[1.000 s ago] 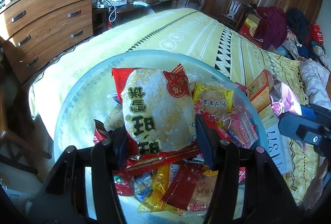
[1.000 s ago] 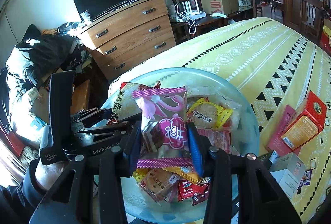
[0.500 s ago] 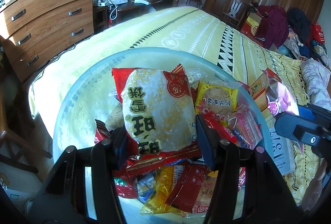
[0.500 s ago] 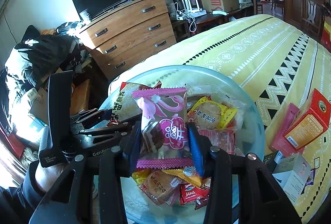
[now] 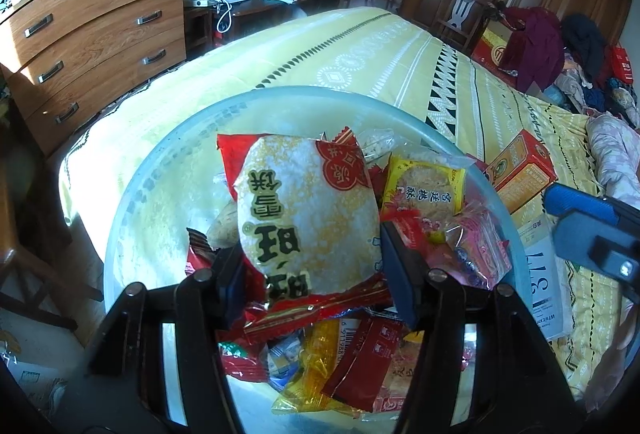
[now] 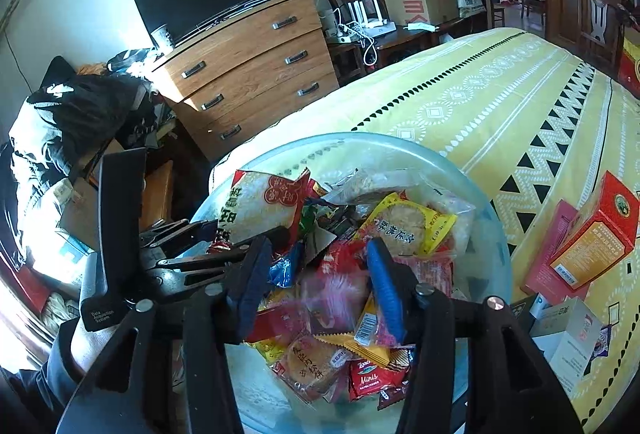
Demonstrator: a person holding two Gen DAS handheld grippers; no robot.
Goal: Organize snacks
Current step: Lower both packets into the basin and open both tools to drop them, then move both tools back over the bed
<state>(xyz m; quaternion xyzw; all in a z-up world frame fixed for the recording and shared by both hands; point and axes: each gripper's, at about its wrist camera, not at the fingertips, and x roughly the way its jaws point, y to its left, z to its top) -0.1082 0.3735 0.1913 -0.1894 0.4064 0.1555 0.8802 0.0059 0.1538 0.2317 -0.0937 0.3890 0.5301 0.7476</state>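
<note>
1. Opening just now, your right gripper (image 6: 316, 286) has let go of the pink snack packet (image 6: 340, 298); it shows blurred between the parted jaws, dropping onto the pile in the clear bowl (image 6: 472, 193).
2. Your left gripper (image 5: 312, 274) is clamped on the rice-cracker packet (image 5: 304, 222), held above the same bowl.
3. Judgement: pink packet delivered; rice crackers go next.

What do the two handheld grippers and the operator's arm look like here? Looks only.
Both grippers are black, with angular, strut-like fingers, silver pivot bolts and blue pads on the inner faces. The left gripper seen from the right wrist shows a black handle with small white lettering reading "Data Acquisition System". The right gripper has the same build. A dark sleeve covers the arm under that handle. No cables visible.
</note>
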